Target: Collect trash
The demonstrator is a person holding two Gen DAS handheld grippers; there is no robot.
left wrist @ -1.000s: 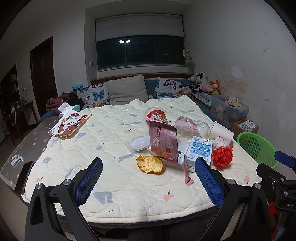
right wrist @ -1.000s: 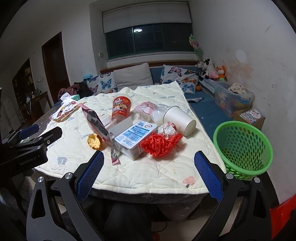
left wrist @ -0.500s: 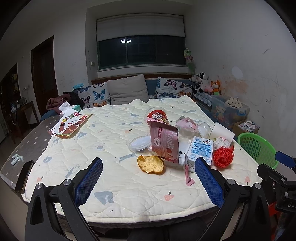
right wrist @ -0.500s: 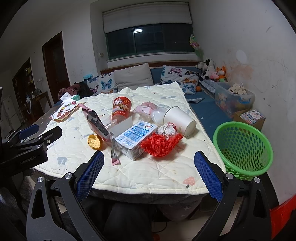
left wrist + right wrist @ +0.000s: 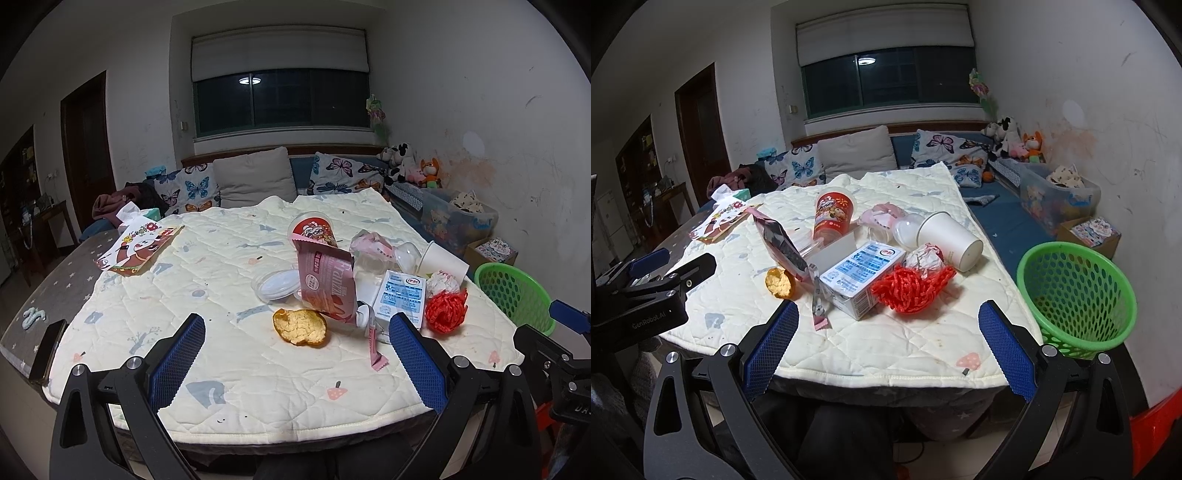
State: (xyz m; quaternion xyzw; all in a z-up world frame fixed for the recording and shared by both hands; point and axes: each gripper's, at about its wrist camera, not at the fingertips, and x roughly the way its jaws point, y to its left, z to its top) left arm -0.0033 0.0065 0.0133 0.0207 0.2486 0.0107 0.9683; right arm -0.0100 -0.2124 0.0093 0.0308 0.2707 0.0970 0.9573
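Hovering with jaws spread and empty, both grippers face one milk carton (image 5: 862,274), one paper cup (image 5: 951,239), one green basket (image 5: 1078,298).

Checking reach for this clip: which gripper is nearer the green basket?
Right. The right gripper hangs open at the table edge beside the green basket; the left gripper, also open, sits farther left, facing the orange peel.

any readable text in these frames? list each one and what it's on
"GenRobot.AI": on the left gripper body, seen in the right wrist view.
"Franzzi", partly creased so the reading is uncertain: on the pink snack bag.
"DAS", cut off at the picture's edge: on the right gripper body, in the left wrist view.
Milk carton: blue print and logo, too small to read.
Red cup and picture book: print too blurred to read.
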